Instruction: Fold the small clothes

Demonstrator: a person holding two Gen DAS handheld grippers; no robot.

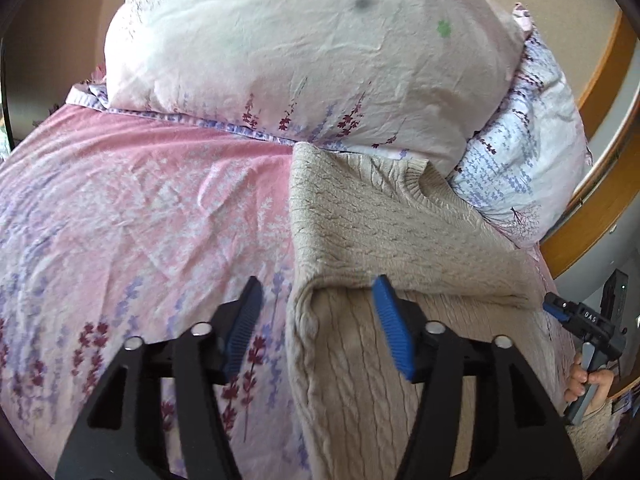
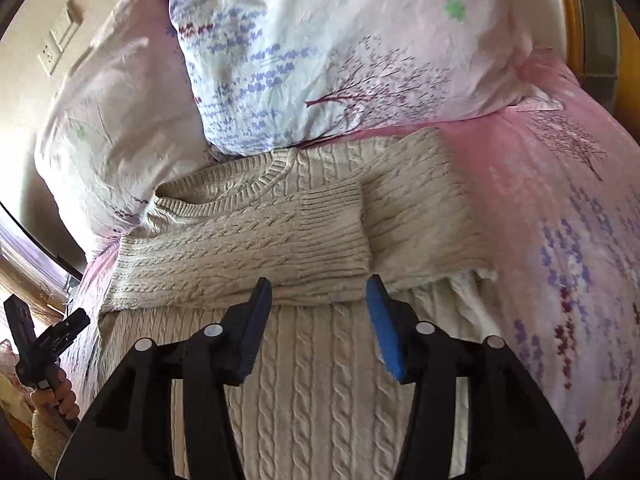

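Right wrist view: both grippers, right gripper (image 2: 316, 320) and left gripper (image 1: 316, 320), spread wide, empty; sleeves crossed flat on sweater (image 2: 320, 392) so its hem can fold up.

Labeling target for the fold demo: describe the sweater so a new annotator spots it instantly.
Start at the bed with the pink floral cover, then look just below the two floral pillows at its head. The sweater lies flat there, its neckline toward the pillows and sleeves folded across its chest. It is the only plain beige, chunky cable-knit item; everything around it is smooth printed fabric.
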